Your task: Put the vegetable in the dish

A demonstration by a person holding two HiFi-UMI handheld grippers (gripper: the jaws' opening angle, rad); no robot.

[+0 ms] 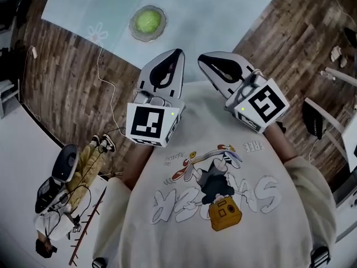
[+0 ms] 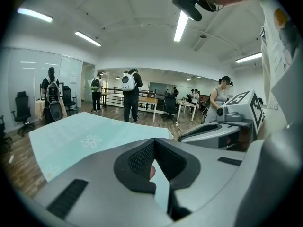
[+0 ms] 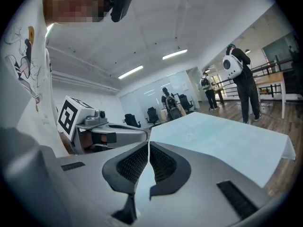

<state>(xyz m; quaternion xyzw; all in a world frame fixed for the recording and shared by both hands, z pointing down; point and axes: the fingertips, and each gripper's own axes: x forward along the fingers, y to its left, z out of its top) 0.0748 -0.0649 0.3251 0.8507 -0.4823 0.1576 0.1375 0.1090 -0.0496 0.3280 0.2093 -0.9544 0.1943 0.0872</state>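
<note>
**Wood-floored office, cloth-covered tabletop: vegetable in dish, both jaws closed and empty**

Wood-plank floor (image 1: 67, 82) surrounds a tabletop (image 1: 223, 10) covered with a pale blue cloth that carries a faint flower print. Strip lights run along the ceiling of a wide office room. Several people with backpacks (image 2: 129, 86) stand beyond the tabletop, with office chairs near them.

Item 1, task object. A round green vegetable (image 1: 148, 21) lies in a shallow round dish (image 1: 135, 34). The dish stands on the cloth near the tabletop's near edge. Nothing else is seen on the cloth.

Item 2, left gripper (image 1: 179, 52). It is held close to the person's chest, over the floor just short of the tabletop, and well apart from the dish. Its jaws are closed, pad against pad, with no object between them. A small pinkish patch shows behind the seam in the left gripper view; what it is cannot be told.

Item 3, right gripper (image 1: 201, 58). It is held just beside the left one, tips pointing toward the tabletop. Its jaws are likewise closed and hold nothing.

Item 4, person. A cream sweatshirt (image 1: 223, 205) with a cartoon print fills the lower part of the head view.
</note>
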